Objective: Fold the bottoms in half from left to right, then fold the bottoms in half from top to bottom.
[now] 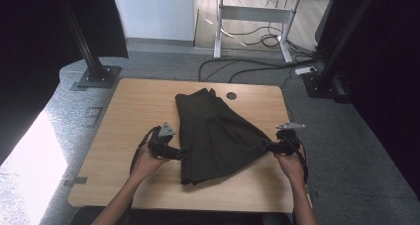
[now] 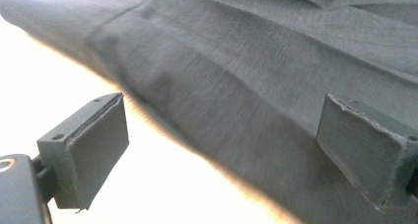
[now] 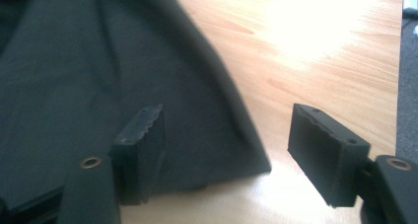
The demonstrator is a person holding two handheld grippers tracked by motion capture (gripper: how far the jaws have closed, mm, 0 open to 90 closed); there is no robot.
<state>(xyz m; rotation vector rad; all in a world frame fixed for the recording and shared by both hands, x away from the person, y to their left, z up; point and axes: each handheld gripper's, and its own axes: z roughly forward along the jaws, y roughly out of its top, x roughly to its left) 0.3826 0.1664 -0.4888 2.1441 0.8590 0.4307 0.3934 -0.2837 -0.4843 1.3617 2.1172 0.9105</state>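
A dark pleated skirt (image 1: 213,136) lies flat on the wooden table (image 1: 133,116), narrow waistband at the far end near a small round cable hole (image 1: 232,95), wide hem fanned out toward me. I hold my left gripper (image 1: 173,152) at the hem's left corner and my right gripper (image 1: 270,145) at its right corner, one on each side, which I judge is the stance for spreading or folding the garment evenly across its width. In the left gripper view my jaws stand wide apart: one pad hangs over bare table, the other over the cloth, and neither presses on it, so that side is released. In the right gripper view my jaws are likewise parted, with the pointed corner of the hem lying on the table between them, the pads clear of the fabric; nothing is grasped there either. The fabric (image 2: 236,86) looks like a fine, matte woven weave, charcoal to near-black, with long straight pleats running from waist to hem and a stitched fold line along one panel. It drapes limp and thin, its edge lying soft and slightly wavy on the board. The table top is pale, smooth wood grain, strongly lit, with glare washing out part of it.
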